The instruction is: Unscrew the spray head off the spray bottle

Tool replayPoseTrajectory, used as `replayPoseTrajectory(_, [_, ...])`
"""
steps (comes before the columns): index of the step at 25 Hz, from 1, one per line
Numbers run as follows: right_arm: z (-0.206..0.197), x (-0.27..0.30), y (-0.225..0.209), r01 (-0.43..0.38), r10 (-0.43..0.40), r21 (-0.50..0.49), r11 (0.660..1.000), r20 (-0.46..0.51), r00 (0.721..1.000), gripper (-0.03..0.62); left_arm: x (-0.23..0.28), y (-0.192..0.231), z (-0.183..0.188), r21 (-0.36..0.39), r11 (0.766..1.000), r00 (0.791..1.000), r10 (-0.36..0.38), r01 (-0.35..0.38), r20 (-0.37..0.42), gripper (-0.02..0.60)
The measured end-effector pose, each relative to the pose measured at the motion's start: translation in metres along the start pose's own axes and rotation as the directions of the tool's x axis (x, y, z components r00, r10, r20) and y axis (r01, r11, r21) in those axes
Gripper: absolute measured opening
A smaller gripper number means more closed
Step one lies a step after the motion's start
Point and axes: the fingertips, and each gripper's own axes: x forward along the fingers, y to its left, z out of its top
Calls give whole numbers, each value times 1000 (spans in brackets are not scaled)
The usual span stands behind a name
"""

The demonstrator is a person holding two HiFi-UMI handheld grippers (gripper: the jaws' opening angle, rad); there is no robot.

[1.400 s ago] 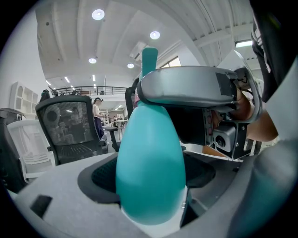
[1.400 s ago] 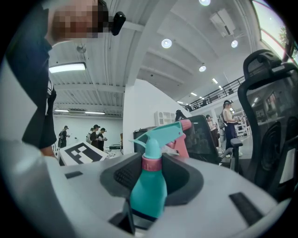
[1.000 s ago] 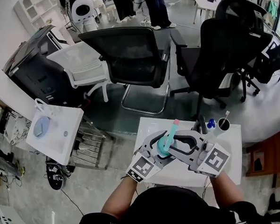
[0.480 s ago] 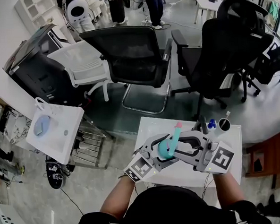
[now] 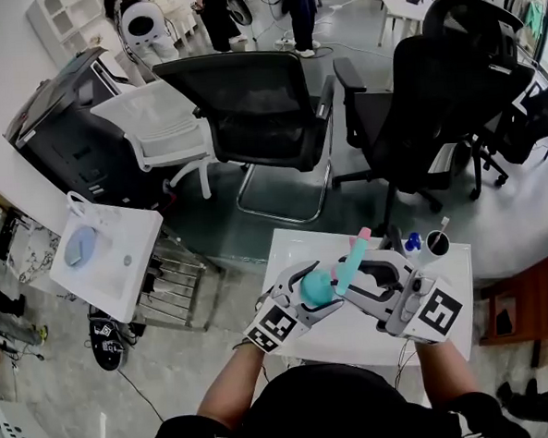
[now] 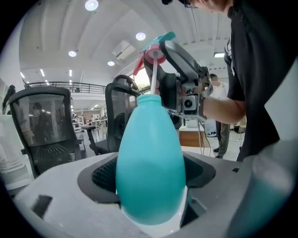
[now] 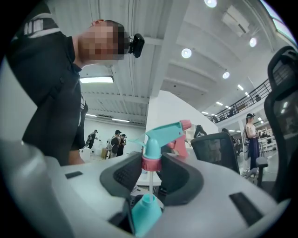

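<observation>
Office chairs are crowding a small white table [image 5: 290,249]; both grippers are working over it.
Left gripper [image 5: 311,293] is clamping the teal bottle [image 6: 150,162] to stop it turning; right gripper [image 7: 151,163] is pinching the spray head [image 7: 160,134] by its pink collar, lifted off the neck, dip tube [image 6: 152,76] trailing inside. Free air is waiting overhead.

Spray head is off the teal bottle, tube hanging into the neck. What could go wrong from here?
1. The dip tube reaches into the neck of the teal bottle; pulling the spray head sideways could bend it.
2. The right gripper clamps only the pink collar, so the head might twist loose.
3. The left gripper holds a rounded body that could slip.
</observation>
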Motion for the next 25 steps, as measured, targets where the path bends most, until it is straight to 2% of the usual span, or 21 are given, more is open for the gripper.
replayPoseTrajectory(8, [22,-11,-8,52,-51,-15,999,70,996,138,3,8,-44,8,997,994,81,-81,-66,405])
replayPoseTrajectory(10, [30,-15,-12,72,-68,-44,996,100,993,138,4,10,-54,-2,996,993,90,-90,-82,405])
replayPoseTrajectory(13, [39,-19,-13,91,-88,-25,996,115,989,138,4,13,-69,-21,995,990,96,-99,-104,405])
replayPoseTrajectory(16, [44,-23,-17,113,-108,-32,993,120,987,138,4,19,-67,-32,993,989,112,-116,-100,405])
replayPoseTrajectory(20, [46,-28,-22,149,-142,-55,987,122,982,138,-1,31,-63,-54,983,982,169,-175,-89,405])
replayPoseTrajectory(25, [37,-34,-34,208,-203,-41,977,109,973,138,-11,45,-41,-54,969,971,239,-240,-21,405])
